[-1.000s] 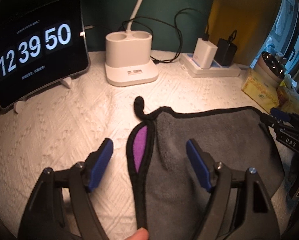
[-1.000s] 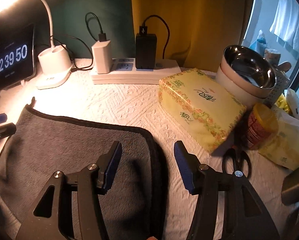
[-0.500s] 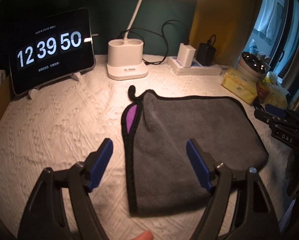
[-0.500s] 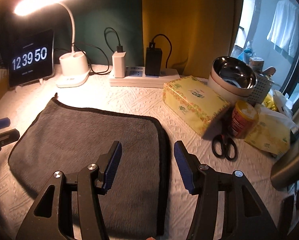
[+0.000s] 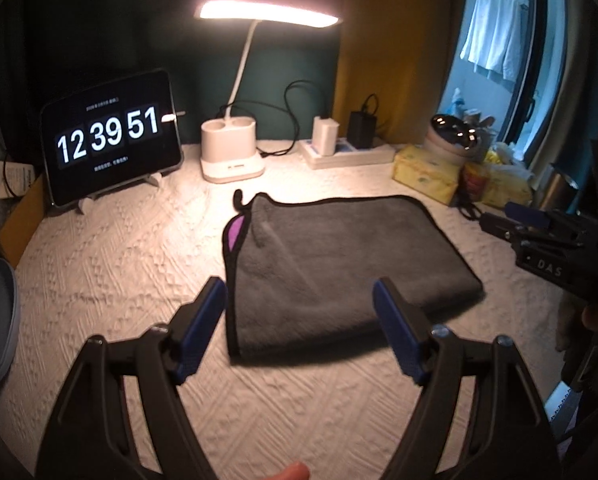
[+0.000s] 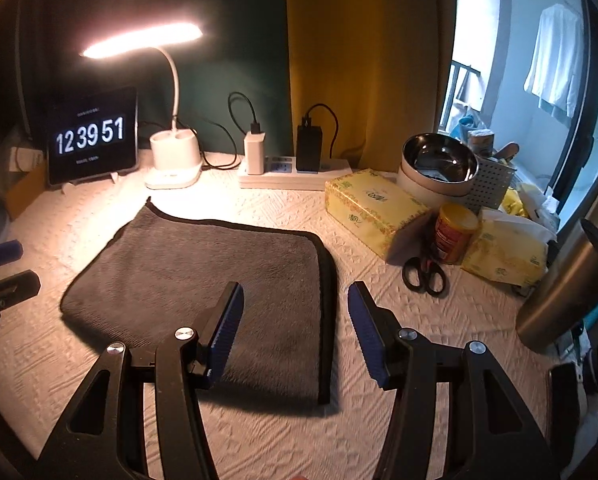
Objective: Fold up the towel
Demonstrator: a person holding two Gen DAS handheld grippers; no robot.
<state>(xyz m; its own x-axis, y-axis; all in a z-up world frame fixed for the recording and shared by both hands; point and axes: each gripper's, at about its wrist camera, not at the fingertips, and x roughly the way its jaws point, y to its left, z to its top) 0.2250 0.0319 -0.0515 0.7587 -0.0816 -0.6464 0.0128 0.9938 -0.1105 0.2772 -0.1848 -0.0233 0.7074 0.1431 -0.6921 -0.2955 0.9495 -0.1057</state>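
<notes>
With the grey towel (image 5: 339,268) lying folded in front of the lamp (image 5: 233,156), both the left gripper (image 5: 299,322) and right gripper (image 6: 295,332) hover spread wide and empty, so another fold looks next.

Warm lamp (image 5: 267,14) glare, dim fisheye edges

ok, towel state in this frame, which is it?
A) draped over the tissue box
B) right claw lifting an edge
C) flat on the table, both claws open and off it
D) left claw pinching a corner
C: the grey towel lies folded flat on the white table cover, while the left claw and the right claw hover above it with jaws spread and nothing between them.
</notes>
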